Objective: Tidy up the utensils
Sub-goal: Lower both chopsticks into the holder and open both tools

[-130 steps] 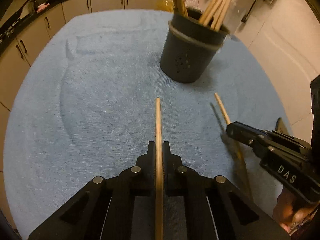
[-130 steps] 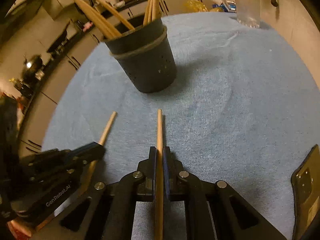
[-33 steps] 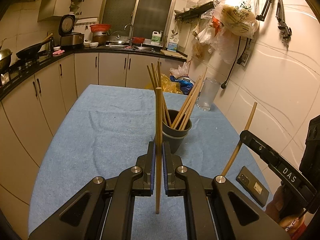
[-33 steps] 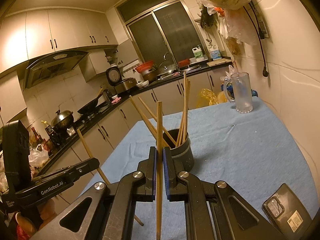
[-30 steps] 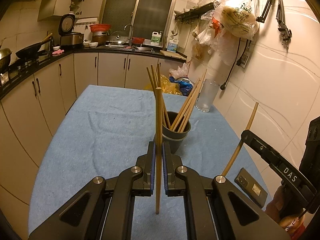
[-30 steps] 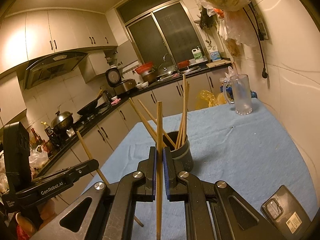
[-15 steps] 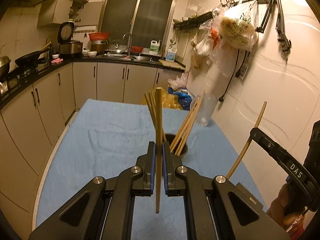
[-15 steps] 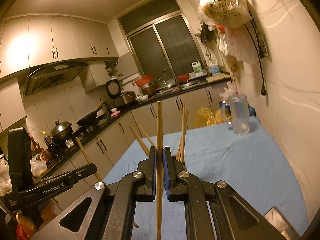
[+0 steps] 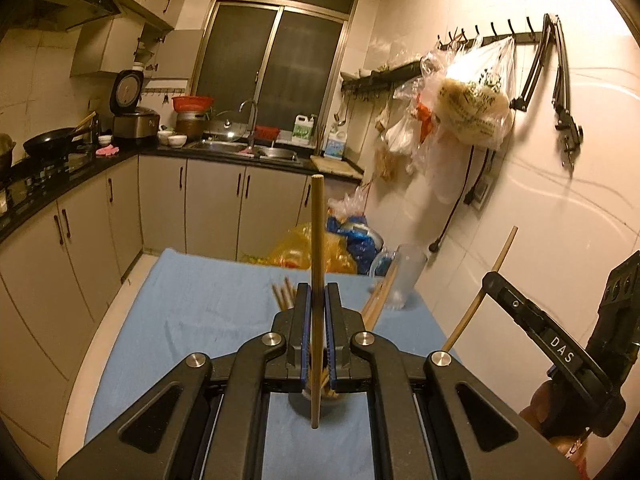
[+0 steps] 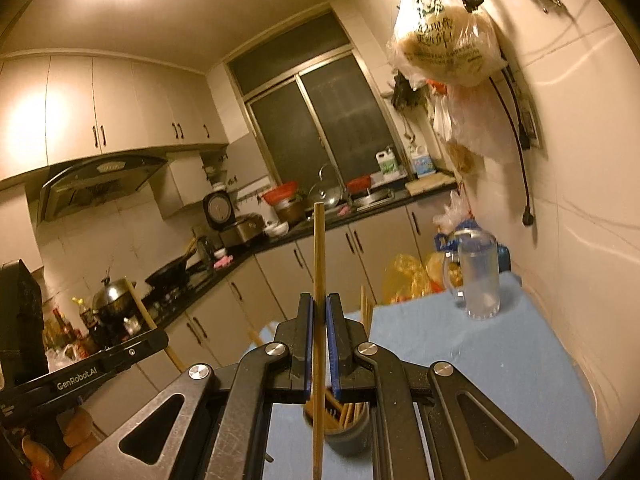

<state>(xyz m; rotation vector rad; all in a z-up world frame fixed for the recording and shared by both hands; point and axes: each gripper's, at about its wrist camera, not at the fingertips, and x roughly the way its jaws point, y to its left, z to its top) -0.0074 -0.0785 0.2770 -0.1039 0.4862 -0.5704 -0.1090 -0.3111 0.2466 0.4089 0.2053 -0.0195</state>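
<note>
My left gripper (image 9: 316, 294) is shut on a wooden chopstick (image 9: 317, 240) that stands upright, its lower end hanging over the dark utensil holder (image 9: 320, 404), mostly hidden behind the jaws. My right gripper (image 10: 319, 304) is shut on another chopstick (image 10: 319, 256), also upright, above the same holder (image 10: 348, 436), which holds several chopsticks (image 10: 352, 412). The right gripper (image 9: 492, 280) with its chopstick (image 9: 502, 252) shows at the right of the left wrist view. The left gripper (image 10: 160, 338) shows at the left of the right wrist view.
The table is covered by a blue towel (image 9: 208, 304). A clear glass jug (image 10: 478, 276) stands at its far right corner. Plastic bags (image 9: 312, 248) lie behind the table. Kitchen cabinets and a counter (image 9: 72, 184) run along the left. A white wall (image 10: 580, 280) is close on the right.
Both grippers have risen from the towel with their chopsticks and tilted up. In the last half second they moved forward over the holder, which now lies under the jaws.
</note>
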